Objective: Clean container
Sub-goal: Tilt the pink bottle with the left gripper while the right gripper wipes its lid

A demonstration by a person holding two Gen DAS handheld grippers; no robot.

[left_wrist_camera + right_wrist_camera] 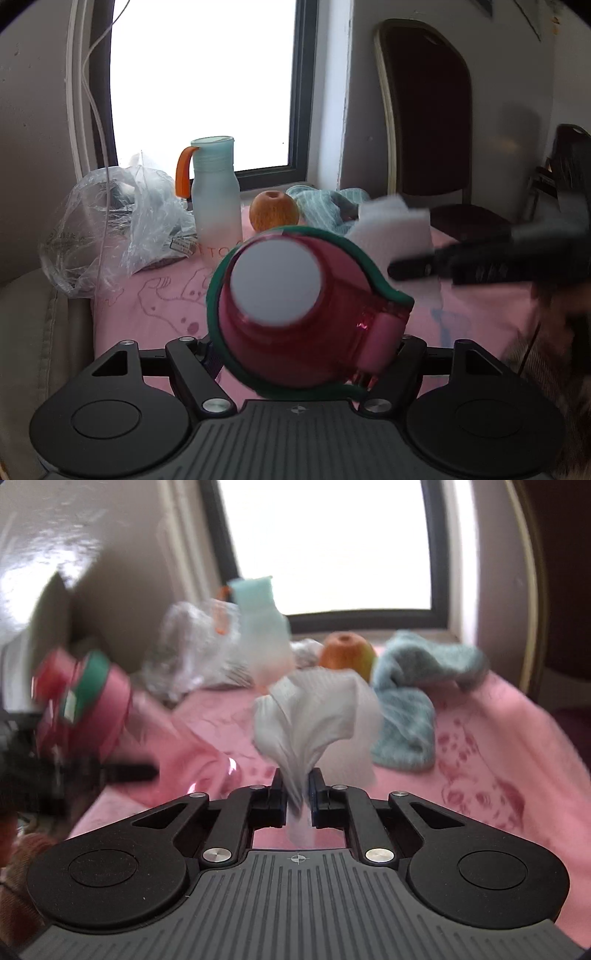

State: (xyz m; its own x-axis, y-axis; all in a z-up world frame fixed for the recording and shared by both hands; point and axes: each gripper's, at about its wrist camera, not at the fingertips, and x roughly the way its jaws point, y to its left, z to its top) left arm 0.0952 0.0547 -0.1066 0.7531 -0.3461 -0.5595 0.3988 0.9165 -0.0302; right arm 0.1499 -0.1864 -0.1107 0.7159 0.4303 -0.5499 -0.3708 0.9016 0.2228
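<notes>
- Pink cloth (147, 295) covers my table by a bright window (203, 81).
- On the left sit a plastic bag (110, 221), a pale bottle (216, 199) and an orange fruit (274, 210), with a blue towel (410, 709) to the right.
- My left tongs (306, 354) squeeze the pink cup (291, 310), bottom facing me, so I think it stays steady for wiping.
- My right tongs (297, 794) pinch a white tissue (314, 716), ready to wipe.
- Only the right view shows that pinch; only the left view shows the cup's grey bottom.
</notes>
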